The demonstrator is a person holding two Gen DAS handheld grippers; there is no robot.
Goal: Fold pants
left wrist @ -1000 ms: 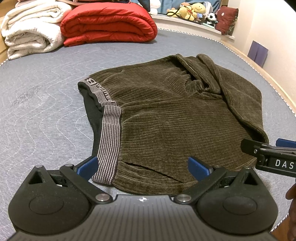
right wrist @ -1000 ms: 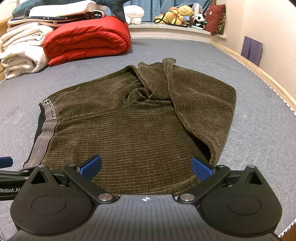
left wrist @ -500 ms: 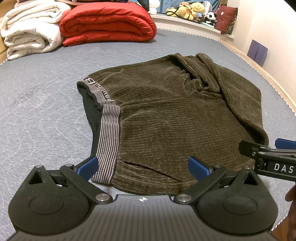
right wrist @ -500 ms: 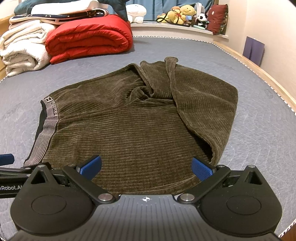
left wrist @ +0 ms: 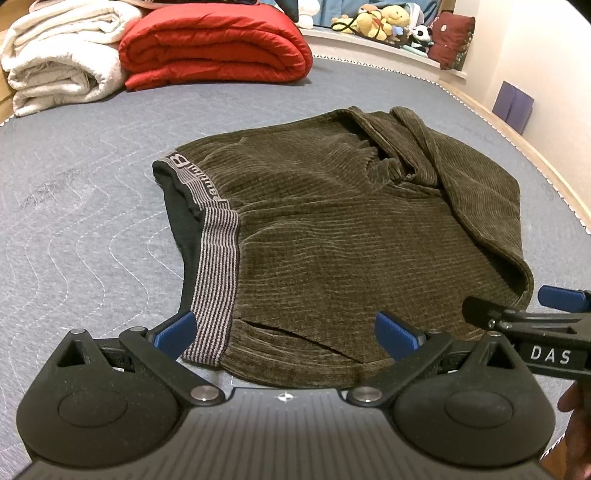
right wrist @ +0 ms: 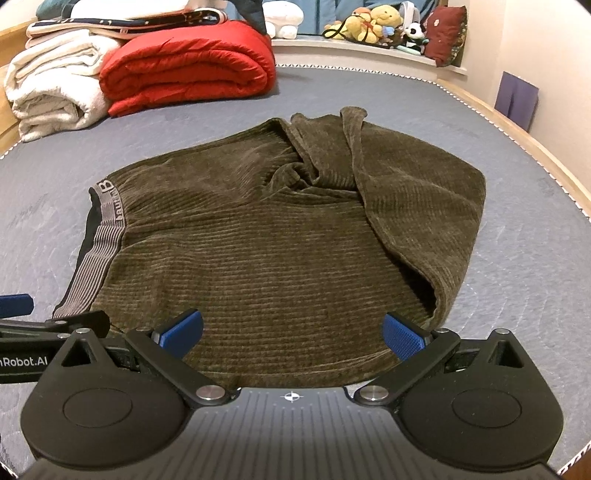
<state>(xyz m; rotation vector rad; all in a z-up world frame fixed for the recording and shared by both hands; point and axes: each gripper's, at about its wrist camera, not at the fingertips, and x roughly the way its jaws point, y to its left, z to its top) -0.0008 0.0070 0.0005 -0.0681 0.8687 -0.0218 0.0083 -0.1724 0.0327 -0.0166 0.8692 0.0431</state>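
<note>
Olive-brown corduroy pants (left wrist: pixel 351 236) lie folded over on the grey quilted mattress (left wrist: pixel 81 229), with a grey striped waistband (left wrist: pixel 216 266) on the left; they also show in the right wrist view (right wrist: pixel 280 251). My left gripper (left wrist: pixel 286 332) is open and empty at the pants' near edge by the waistband. My right gripper (right wrist: pixel 291 332) is open and empty at the near edge further right, close to the folded side. Each gripper shows at the edge of the other's view.
A folded red quilt (left wrist: pixel 218 44) and white blankets (left wrist: pixel 59 62) lie at the far end of the mattress. Stuffed toys (right wrist: pixel 373 22) sit on the shelf behind. The mattress's wooden edge (right wrist: pixel 524 136) runs along the right, next to a wall.
Both grippers have drawn slightly back from the pants and stay open. The pants have not moved.
</note>
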